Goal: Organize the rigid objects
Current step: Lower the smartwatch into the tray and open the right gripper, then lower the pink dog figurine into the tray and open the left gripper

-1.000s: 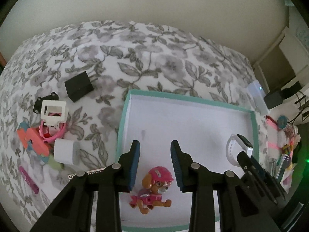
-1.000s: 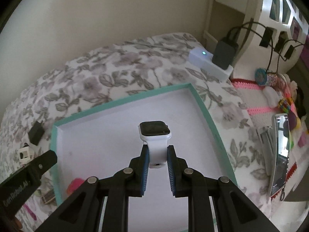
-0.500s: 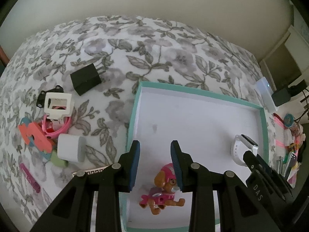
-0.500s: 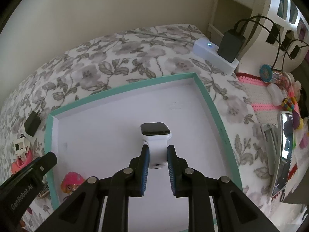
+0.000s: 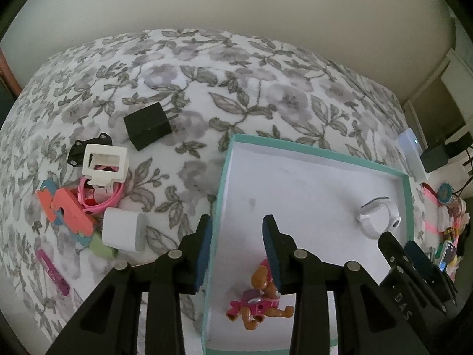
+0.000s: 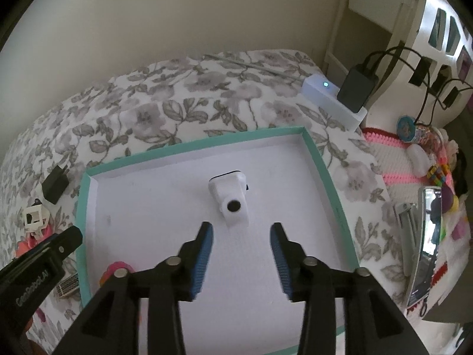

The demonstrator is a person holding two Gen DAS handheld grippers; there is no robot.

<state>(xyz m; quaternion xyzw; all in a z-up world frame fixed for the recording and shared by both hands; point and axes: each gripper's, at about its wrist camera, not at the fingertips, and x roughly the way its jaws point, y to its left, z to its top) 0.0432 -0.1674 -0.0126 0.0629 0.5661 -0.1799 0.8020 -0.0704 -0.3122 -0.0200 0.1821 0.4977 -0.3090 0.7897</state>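
Released a moment ago, white smartwatch (image 6: pixel 232 196) now lies in the teal tray (image 6: pixel 322 162); right gripper (image 6: pixel 241 238) jaws opening, empty; left gripper (image 5: pixel 236 230) also opening, empty, above toy pup (image 5: pixel 258 298)

The tray (image 5: pixel 313 153) has a teal rim and a white floor, and it lies on a white bedcover (image 5: pixel 207 68) with grey flowers and leaves. Inside the tray are a white watch (image 6: pixel 232 196) and a pink and brown toy dog (image 5: pixel 260 298). Left of the tray lie a black charger (image 5: pixel 147 125) and a white cube (image 5: pixel 122 233).
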